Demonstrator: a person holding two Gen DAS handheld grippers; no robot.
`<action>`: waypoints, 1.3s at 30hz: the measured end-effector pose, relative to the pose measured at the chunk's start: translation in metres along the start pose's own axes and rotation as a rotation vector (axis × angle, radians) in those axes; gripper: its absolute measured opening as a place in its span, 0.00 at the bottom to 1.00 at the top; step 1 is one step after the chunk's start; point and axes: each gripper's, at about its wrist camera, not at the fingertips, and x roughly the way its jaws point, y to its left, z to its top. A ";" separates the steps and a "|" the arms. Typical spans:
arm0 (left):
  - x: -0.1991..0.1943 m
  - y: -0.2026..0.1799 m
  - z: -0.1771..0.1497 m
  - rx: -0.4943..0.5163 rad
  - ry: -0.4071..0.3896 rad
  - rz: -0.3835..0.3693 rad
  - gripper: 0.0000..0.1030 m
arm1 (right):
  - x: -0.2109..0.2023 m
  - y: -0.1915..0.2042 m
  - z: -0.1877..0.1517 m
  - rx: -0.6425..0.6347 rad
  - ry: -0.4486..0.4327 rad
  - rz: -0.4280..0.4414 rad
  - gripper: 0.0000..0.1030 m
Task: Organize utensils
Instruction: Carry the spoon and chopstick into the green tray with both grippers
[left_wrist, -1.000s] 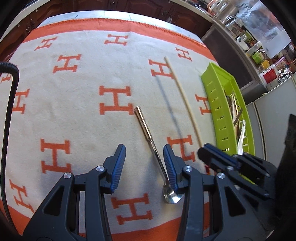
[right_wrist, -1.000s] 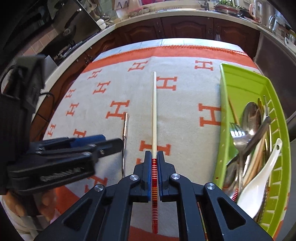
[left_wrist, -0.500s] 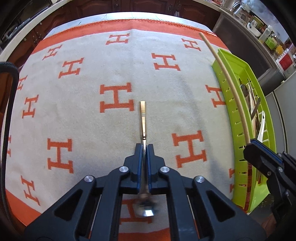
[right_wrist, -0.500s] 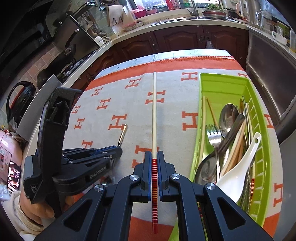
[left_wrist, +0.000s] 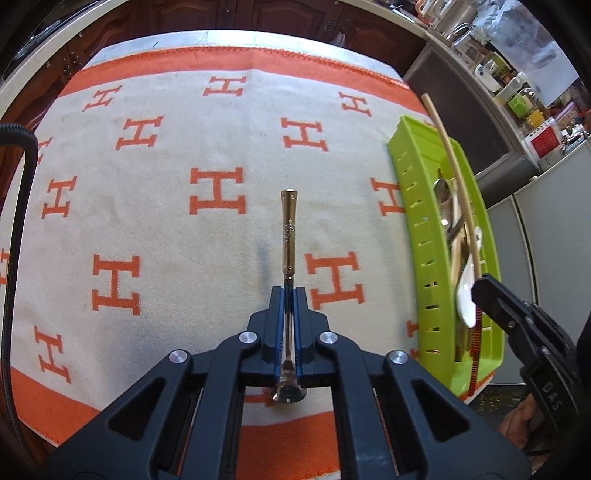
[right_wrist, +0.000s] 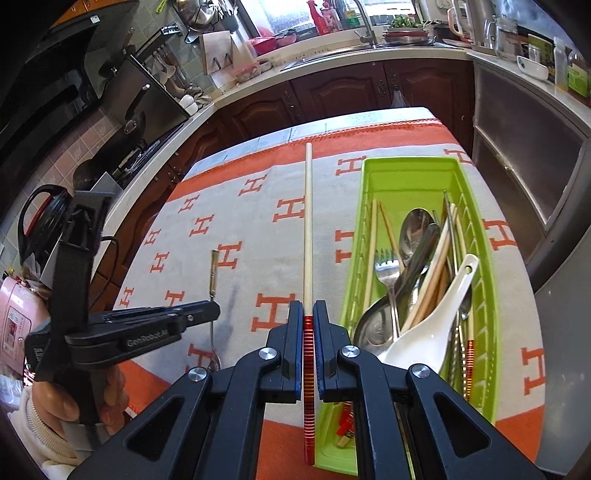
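- Left wrist view: the left tongs (left_wrist: 289, 295) are clamped on the thin neck of a metal spoon (left_wrist: 287, 236). Its gold-coloured handle sticks straight out ahead of the tips, and its bowl shows behind the pads, close to the camera.
- Under the spoon lies a cream cloth (left_wrist: 155, 206) with orange H marks and an orange border, spread over the tabletop; a thin dark shadow falls on it just left of the handle.
- Off to the right of these tongs a green tray (left_wrist: 417, 229) sits on the cloth with cutlery inside. The right tongs (left_wrist: 480, 284) reach in from the lower right, over the tray's near end, gripping a long chopstick (left_wrist: 448, 147) that slants away above the tray.
- Right wrist view: the right tongs (right_wrist: 307, 314) are closed on the chopstick (right_wrist: 308, 221) at its red-banded end; the pale shaft runs straight ahead above the cloth (right_wrist: 258, 229).
- Just right of these tongs is the green tray (right_wrist: 406, 170), holding a fork (right_wrist: 386, 269), metal spoons, more chopsticks and a white soup spoon (right_wrist: 432, 336).
- To the left, a hand (right_wrist: 55, 402) holds the left tongs (right_wrist: 216, 312), with the spoon (right_wrist: 213, 266) pinched at their tips.
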 end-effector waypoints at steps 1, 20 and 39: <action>-0.004 -0.002 0.000 0.001 -0.006 -0.010 0.02 | -0.002 -0.002 0.000 0.005 -0.004 -0.002 0.05; -0.051 -0.067 0.014 0.119 -0.025 -0.213 0.02 | -0.039 -0.046 -0.009 0.114 -0.055 -0.081 0.05; 0.033 -0.145 0.037 0.223 0.101 -0.224 0.02 | 0.012 -0.105 -0.008 0.202 0.058 -0.175 0.05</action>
